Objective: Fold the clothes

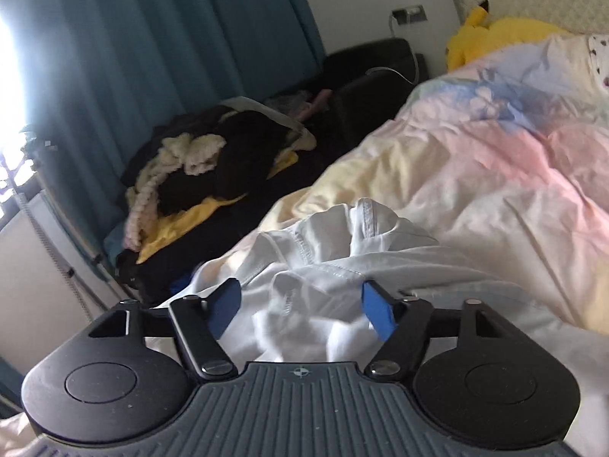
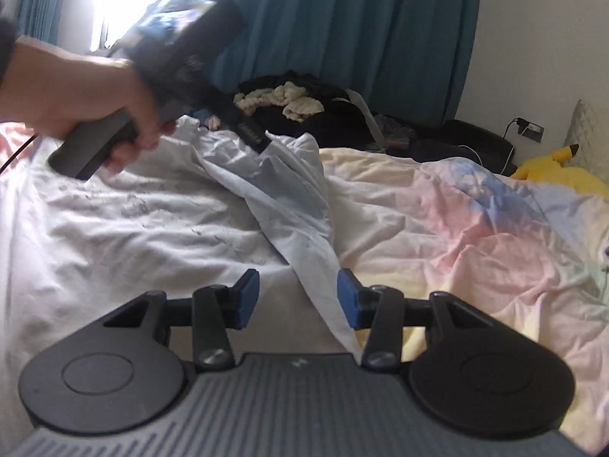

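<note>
White garment (image 2: 152,213) lies rumpled on a pastel quilt (image 2: 475,228). Only the right view shows a hand (image 2: 80,106) holding the left gripper (image 1: 300,304), whose parted jaws straddle bunched cloth. The right gripper (image 2: 298,297) stands open around a fold; pad contact unclear.

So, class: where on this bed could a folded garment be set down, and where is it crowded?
Free: the pastel duvet between the white garment and the yellow plush toy. Crowded: the dark clothes pile by the teal curtain, and around the left gripper.
</note>
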`<act>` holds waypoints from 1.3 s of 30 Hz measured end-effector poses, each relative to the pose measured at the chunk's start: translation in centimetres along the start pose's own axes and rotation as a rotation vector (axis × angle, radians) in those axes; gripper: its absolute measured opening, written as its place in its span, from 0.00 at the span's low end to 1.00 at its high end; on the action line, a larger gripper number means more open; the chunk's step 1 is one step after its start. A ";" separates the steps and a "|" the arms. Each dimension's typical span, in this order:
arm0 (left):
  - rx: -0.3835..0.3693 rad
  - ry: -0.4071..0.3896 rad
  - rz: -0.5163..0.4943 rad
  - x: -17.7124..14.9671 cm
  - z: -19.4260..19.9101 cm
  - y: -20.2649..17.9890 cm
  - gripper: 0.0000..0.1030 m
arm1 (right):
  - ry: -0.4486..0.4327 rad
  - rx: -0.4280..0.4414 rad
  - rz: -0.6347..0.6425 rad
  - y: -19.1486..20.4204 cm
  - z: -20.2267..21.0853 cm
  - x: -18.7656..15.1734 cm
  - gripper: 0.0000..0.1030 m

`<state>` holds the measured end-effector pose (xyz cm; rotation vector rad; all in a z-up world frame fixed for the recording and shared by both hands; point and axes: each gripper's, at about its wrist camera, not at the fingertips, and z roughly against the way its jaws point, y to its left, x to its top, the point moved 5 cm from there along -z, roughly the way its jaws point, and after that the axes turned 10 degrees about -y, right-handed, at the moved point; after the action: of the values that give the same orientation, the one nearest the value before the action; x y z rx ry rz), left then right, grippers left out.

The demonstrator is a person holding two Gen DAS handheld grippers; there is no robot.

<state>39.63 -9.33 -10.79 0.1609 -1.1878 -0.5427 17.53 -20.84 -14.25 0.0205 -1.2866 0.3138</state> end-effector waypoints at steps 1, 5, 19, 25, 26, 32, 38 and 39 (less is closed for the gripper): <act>-0.008 0.012 -0.011 0.0 -0.7 -0.2 0.51 | 0.009 -0.014 0.006 -0.2 -0.3 -0.2 0.45; -0.067 0.059 0.012 0.1 -3.0 -0.6 0.08 | 0.063 -0.047 0.009 -1.2 -1.9 -1.2 0.37; 0.114 0.253 0.287 0.3 -9.2 2.2 0.01 | 0.191 0.157 0.066 2.4 -1.7 -1.6 0.03; 0.042 0.173 0.398 0.0 -6.7 3.8 0.04 | 0.221 0.164 0.018 2.4 -2.5 -2.1 0.03; 0.033 0.165 0.420 0.1 -6.1 4.3 0.04 | 0.220 0.163 0.007 2.3 -2.5 -2.1 0.03; -0.049 0.164 0.528 -0.4 -2.4 5.4 0.55 | 0.222 0.163 -0.056 1.7 -2.4 -1.8 0.05; -0.076 0.242 0.556 -2.6 -1.6 3.7 0.53 | 0.220 0.165 -0.088 1.6 -2.2 -1.8 0.06; -0.066 0.240 0.540 -2.7 -1.7 3.3 0.53 | 0.219 0.166 -0.093 1.6 -2.2 -1.8 0.06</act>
<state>41.53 -5.43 -12.33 -0.1482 -0.9255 -0.0830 18.80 -19.28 -16.82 0.1815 -1.0367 0.3330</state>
